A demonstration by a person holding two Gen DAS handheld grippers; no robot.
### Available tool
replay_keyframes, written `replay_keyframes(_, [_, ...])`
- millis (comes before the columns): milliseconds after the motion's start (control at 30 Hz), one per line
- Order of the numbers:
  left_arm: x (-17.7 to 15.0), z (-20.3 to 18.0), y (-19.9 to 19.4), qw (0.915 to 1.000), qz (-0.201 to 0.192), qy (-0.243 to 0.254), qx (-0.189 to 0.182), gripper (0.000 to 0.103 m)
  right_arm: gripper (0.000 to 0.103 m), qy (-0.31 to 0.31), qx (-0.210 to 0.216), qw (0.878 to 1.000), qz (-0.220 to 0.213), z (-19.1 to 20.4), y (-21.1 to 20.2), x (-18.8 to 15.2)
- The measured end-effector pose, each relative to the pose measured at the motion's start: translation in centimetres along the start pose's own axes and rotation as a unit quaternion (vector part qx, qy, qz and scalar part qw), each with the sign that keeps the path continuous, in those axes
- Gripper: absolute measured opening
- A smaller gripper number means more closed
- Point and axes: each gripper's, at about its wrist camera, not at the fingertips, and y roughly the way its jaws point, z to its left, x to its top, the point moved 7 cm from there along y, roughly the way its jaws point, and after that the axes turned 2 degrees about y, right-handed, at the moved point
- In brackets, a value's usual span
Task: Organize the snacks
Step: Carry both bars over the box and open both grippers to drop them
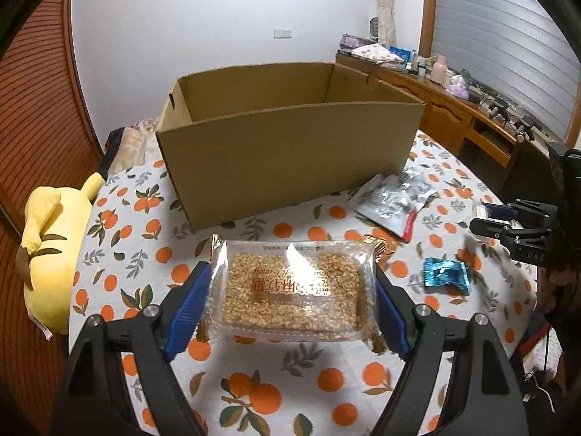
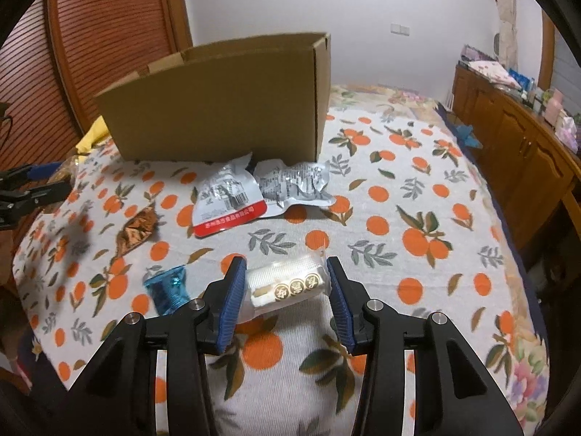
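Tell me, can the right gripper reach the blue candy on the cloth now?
Probably not yet: the right gripper is shut on a white snack pack. The blue candy lies uncovered just beside it.

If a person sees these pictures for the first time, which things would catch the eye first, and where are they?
Probably the big open cardboard box at the back of the orange-patterned cloth. Next, the left gripper holds a clear pack of sesame candy, and the right gripper holds a white snack pack.

Orange-print bedspread (image 2: 417, 189): cardboard box (image 2: 218, 109), 2 foil packets (image 2: 261, 189), blue candy (image 2: 167, 287).
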Motion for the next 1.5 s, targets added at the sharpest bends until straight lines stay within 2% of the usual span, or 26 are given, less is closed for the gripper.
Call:
replay_keyframes(500, [2.4, -2.0, -3.3, 0.9992, -0.037, 0.016, -0.003, 0.082, 0.045, -0.023, 0.014, 0.998, -0.048, 2.4, -5.1, 1.3])
replay_keyframes(900, [6.0, -1.6, -3.3, 0.9981, -0.059, 0.012, -0.014, 0.082, 0.045, -0.055, 0.037, 0.996, -0.063, 4.9, -5.7, 4.5])
replay_keyframes(1167, [9.9, -0.4, -2.8, 0.9970, -0.074, 0.020, -0.012, 0.083, 0.045, -0.080, 0.055, 0.992, -0.078, 6.5, -5.2, 8.5])
replay_keyframes(1500, [14.3, 2.6, 0.5, 0.9977, -0.067, 0.014, -0.004, 0.083, 0.045, -0.094, 0.073, 0.988, -0.095, 6.7, -3.0, 15.0])
